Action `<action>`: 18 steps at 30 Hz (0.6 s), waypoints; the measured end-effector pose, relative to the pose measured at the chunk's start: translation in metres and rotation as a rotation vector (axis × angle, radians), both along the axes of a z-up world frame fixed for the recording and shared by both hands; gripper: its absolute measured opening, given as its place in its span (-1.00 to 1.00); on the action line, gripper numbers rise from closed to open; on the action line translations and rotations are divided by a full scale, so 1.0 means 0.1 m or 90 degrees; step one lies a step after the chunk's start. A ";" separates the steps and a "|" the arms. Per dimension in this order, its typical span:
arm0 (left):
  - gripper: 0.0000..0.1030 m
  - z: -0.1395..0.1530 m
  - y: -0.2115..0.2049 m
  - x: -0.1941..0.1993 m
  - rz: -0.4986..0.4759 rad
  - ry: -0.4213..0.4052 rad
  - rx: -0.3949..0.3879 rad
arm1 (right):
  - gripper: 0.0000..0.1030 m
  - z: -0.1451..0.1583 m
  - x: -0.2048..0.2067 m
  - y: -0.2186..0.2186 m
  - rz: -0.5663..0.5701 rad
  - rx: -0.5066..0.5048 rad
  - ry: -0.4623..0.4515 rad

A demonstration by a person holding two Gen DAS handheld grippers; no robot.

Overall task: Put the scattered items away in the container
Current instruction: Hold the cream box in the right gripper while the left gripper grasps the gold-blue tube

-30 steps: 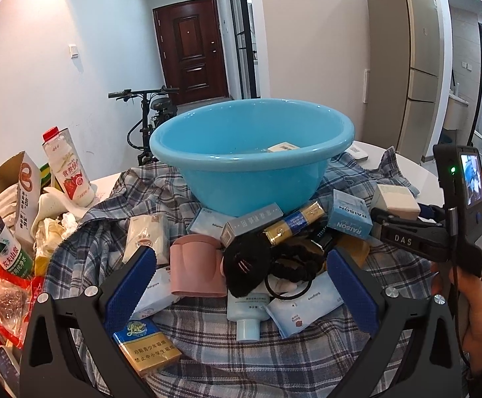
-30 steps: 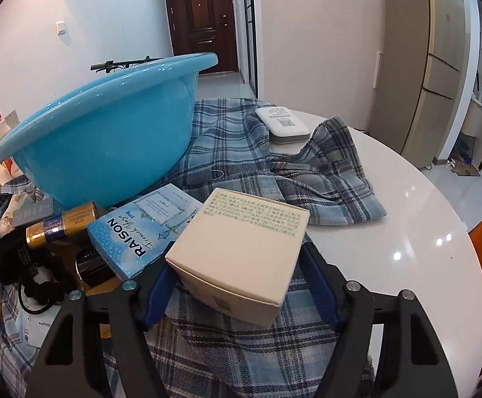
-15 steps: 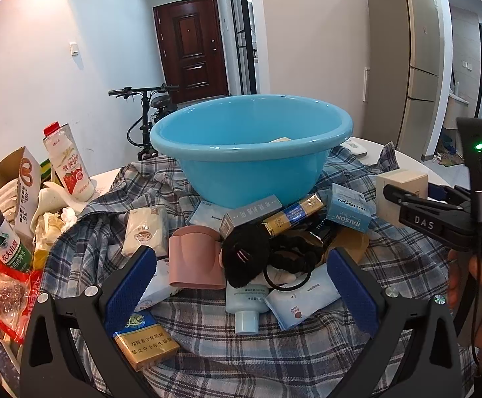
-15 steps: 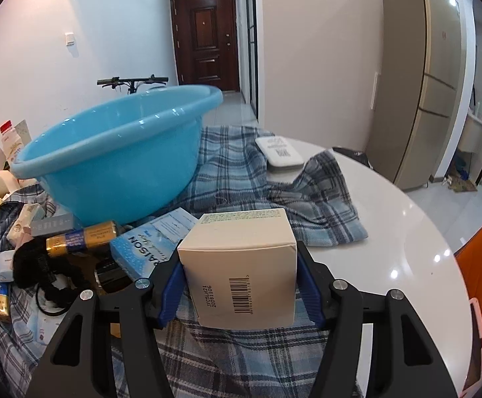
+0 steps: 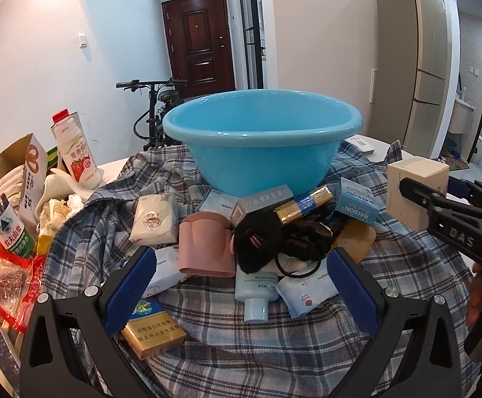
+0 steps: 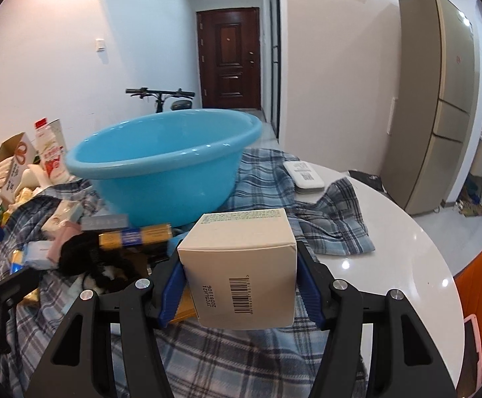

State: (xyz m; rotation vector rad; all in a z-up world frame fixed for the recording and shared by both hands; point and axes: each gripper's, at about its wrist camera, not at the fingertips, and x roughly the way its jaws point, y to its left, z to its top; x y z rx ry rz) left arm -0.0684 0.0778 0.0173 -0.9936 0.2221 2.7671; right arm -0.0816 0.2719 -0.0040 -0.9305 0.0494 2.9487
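Most of the tidying is left, by the look of it: the blue basin (image 5: pixel 262 152) stands on the plaid cloth (image 5: pixel 307 348) and, from these low angles, its floor is hidden, so I cannot tell whether anything lies in it, while a heap of small things sits on the cloth in front of it, namely a pink cup (image 5: pixel 204 245) on its side, a black hair tie bundle (image 5: pixel 274 245), a big battery (image 5: pixel 302 204), a grey box (image 5: pixel 262 202), a blue RAISON box (image 5: pixel 357 204), a pale blue bottle (image 5: pixel 256 290), a tissue pack (image 5: pixel 154 219) and a gold cigarette pack (image 5: pixel 153 330). One item is in hand: the right gripper (image 6: pixel 237 285) has its jaws closed on the cream carton (image 6: pixel 241 265), the blue pads pressing its two side faces and the barcode face turned toward the camera, the carton held upright and clear of the cloth, to the right of the basin and a little below its rim in the left wrist view. My judgement is that the carton must rise above the rim and travel left before release. The left gripper (image 5: pixel 239 285) hangs with jaws wide apart and nothing between them, above the near edge of the heap, the bottle and the hair ties lying just beyond its pads
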 end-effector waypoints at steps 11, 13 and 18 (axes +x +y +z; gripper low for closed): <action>0.99 -0.07 -0.22 0.06 0.037 -0.010 -0.008 | 0.22 0.06 0.13 -0.43 0.078 0.001 0.014; 0.99 -0.08 -0.29 0.08 0.047 -0.012 -0.008 | 0.22 0.06 0.14 -0.50 0.091 -0.003 0.015; 0.99 -0.14 -0.43 0.14 0.068 -0.021 -0.008 | 0.22 0.05 0.17 -0.61 0.109 -0.011 0.018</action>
